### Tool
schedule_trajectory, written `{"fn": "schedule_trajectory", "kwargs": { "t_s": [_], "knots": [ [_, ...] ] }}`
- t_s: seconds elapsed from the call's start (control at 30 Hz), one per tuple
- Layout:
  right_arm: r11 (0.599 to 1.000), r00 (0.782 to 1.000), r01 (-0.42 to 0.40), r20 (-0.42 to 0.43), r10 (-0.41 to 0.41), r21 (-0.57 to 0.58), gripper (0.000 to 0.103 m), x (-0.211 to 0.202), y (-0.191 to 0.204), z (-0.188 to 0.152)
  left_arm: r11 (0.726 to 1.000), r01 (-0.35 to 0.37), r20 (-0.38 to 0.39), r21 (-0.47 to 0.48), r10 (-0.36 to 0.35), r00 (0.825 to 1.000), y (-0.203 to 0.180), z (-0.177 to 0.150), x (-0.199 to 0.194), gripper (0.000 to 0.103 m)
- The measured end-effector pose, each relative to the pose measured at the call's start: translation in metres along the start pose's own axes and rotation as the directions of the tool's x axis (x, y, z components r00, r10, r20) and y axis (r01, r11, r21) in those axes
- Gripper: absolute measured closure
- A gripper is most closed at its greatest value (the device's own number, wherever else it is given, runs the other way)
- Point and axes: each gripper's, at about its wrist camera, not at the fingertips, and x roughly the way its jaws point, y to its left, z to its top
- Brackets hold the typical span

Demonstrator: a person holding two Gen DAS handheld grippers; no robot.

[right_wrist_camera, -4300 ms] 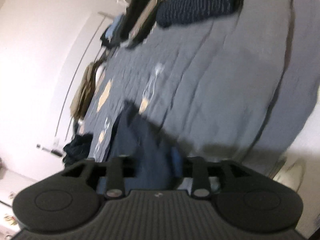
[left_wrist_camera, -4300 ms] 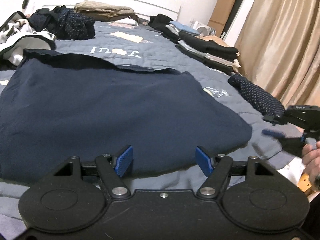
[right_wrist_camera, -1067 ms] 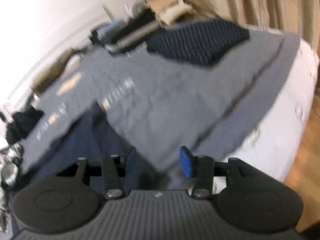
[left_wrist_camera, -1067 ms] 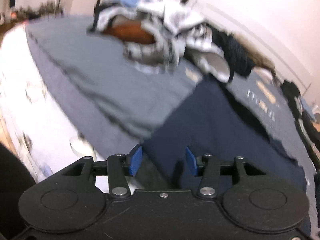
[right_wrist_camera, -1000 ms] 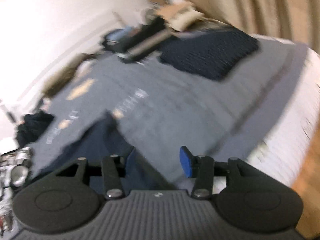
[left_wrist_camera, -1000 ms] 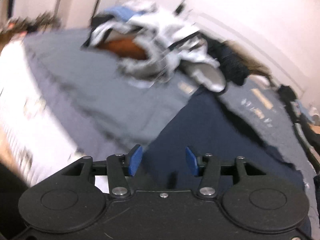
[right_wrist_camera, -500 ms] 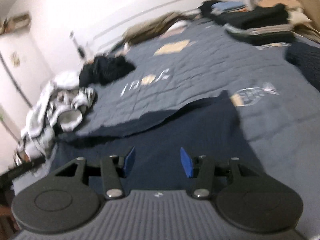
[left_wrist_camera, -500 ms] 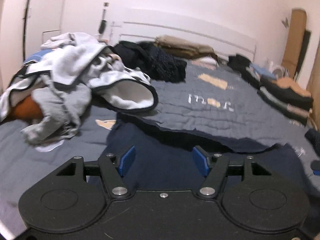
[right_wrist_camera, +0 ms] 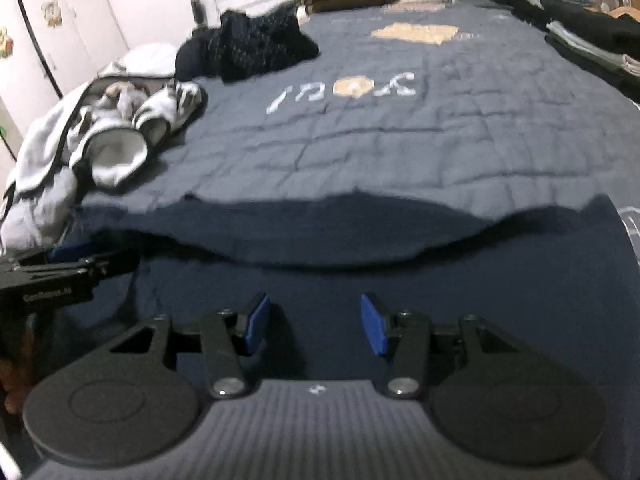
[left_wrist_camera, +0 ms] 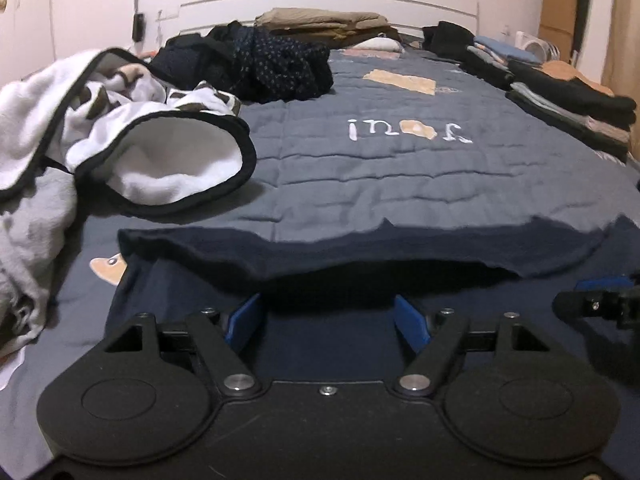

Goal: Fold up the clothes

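The bed (left_wrist_camera: 360, 168) was the landmark. On its near part lay the navy garment (left_wrist_camera: 320, 344), spread flat with its far edge (left_wrist_camera: 360, 252) lying rumpled across the quilt. Half a second before, both views showed it from farther back; now both grippers hung low over its near half, side by side. The left gripper (left_wrist_camera: 327, 322) had just been widening its jaws, nothing between them. The right gripper (right_wrist_camera: 316, 328) stood parted and empty too. I judged a fresh fold was about to start. Counted: one navy garment, two grippers, one white bundle (left_wrist_camera: 120, 140) at the bed's left, one dark heap (left_wrist_camera: 272, 64) near its head, one folded stack (left_wrist_camera: 568, 96) along its right.
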Motion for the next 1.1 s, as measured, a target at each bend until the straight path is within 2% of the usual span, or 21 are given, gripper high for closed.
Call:
{"fn": "schedule_trajectory", "kwargs": {
  "t_s": [0.17,0.3,0.47,0.6,0.67,0.73,0.8,0.9,1.1],
  "knots": [
    [0.998,0.998,-0.010,0.061,0.007,0.059,0.051,0.017,-0.005,0.018,0.999,0.012,0.020,-0.042,-0.011,1.000,0.005,0.017,0.021,0.030],
    [0.990,0.995,-0.034,0.102,0.020,0.135,0.051,0.029,-0.014,0.032,0.993,0.025,0.043,-0.115,-0.021,0.999,0.021,0.025,0.026,0.030],
    [0.991,0.995,-0.045,0.096,0.033,0.128,0.050,0.017,-0.020,0.040,0.993,0.032,0.050,-0.111,-0.026,0.998,0.043,0.033,0.013,0.030],
    [0.991,0.992,-0.002,0.124,-0.015,0.137,0.050,-0.014,-0.042,0.049,0.992,0.041,0.082,-0.120,-0.031,0.996,0.073,0.042,-0.004,0.031],
    [0.989,0.990,0.033,0.130,-0.053,0.146,0.050,-0.029,-0.058,0.050,0.994,0.033,0.072,-0.107,-0.025,0.997,0.088,0.039,-0.008,0.031],
    [0.987,0.985,0.106,0.123,-0.121,0.123,0.049,-0.040,-0.072,0.046,0.996,0.027,0.054,-0.081,-0.022,0.998,0.099,0.035,-0.010,0.040],
    [0.975,0.975,0.189,0.098,-0.200,0.113,0.048,-0.044,-0.086,0.041,0.999,0.022,0.035,-0.027,-0.022,0.999,0.100,0.029,-0.010,0.043],
    [0.968,0.973,0.213,0.067,-0.222,0.130,0.048,-0.044,-0.105,0.035,0.999,0.030,0.008,0.016,-0.030,1.000,0.098,0.023,-0.008,0.042],
    [0.954,0.971,0.216,0.058,-0.232,0.207,0.048,-0.036,-0.130,0.028,1.000,-0.014,-0.021,-0.026,0.013,1.000,0.101,0.022,0.002,0.036]
  ]
}}
